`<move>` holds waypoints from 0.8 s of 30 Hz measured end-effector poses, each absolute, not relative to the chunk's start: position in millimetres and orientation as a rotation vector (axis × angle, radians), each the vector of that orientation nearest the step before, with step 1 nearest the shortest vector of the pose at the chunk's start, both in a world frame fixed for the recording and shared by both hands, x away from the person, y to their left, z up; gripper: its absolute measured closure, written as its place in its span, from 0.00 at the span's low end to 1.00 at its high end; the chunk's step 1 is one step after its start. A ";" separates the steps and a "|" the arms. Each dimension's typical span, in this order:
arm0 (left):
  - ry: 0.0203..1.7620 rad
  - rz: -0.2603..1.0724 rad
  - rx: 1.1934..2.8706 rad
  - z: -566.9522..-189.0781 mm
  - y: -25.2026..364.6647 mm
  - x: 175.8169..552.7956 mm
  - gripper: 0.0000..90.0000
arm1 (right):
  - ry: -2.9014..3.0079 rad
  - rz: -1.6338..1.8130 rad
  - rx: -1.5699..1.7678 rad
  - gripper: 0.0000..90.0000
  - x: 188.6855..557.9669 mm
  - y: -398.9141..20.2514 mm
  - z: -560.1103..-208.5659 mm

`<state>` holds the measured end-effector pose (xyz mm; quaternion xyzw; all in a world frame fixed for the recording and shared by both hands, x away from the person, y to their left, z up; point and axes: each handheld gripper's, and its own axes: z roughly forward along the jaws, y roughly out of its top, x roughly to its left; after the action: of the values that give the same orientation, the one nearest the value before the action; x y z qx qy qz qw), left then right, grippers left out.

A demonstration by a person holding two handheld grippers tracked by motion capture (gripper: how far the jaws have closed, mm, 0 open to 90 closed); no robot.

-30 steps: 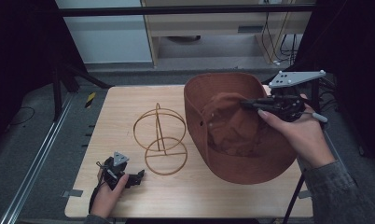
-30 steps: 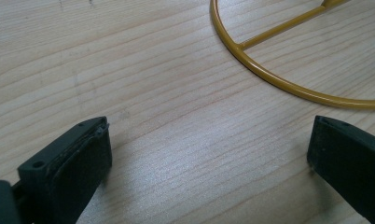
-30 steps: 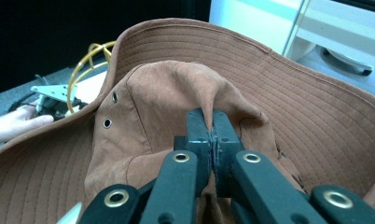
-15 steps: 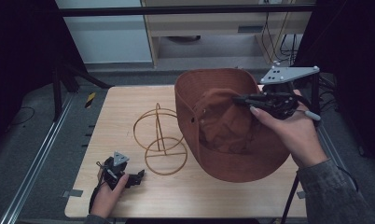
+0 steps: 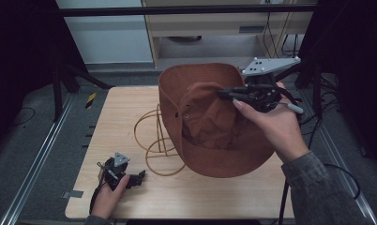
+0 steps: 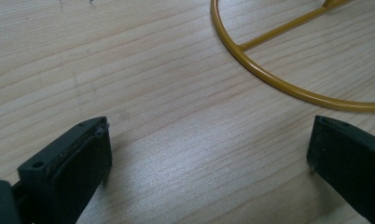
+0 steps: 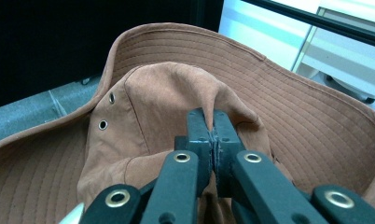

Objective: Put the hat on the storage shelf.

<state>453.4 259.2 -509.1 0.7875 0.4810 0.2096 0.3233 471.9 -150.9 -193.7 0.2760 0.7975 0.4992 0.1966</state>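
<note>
Change: since a second ago the hat (image 5: 214,122) has moved left and up with the right gripper (image 5: 224,93), and it now covers part of the wire stand (image 5: 154,140); the left gripper (image 5: 139,177) has stayed put.
High view, hat: brown, wide-brimmed, tilted, lifted by its crown, its lower brim low over the counter (image 5: 116,108) and in front of the stand's right side.
High view, right gripper: held in the person's right hand (image 5: 271,122), jaws pressed together on the crown fabric.
High view, left gripper: rests at the counter's near left corner in the left hand (image 5: 107,197), just beside the stand's base ring.
Left gripper view: jaws spread wide over bare wood, nothing between them; the yellow base ring (image 6: 279,84) lies ahead, apart from both.
Right gripper view: the jaws are pinching a fold of the crown (image 7: 176,93); two metal eyelets (image 7: 103,124) sit to the left, and the stitched brim (image 7: 307,107) curves up behind.
</note>
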 end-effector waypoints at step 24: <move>1.262 0.547 2.072 -508.7 259.4 453.3 0.00 | 2.217 1.472 0.760 0.99 486.6 -98.8 -190.0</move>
<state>453.3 259.4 -508.7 0.7888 0.4805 0.2083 0.3217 486.6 -98.8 -190.0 0.2698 0.7871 0.5225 0.1859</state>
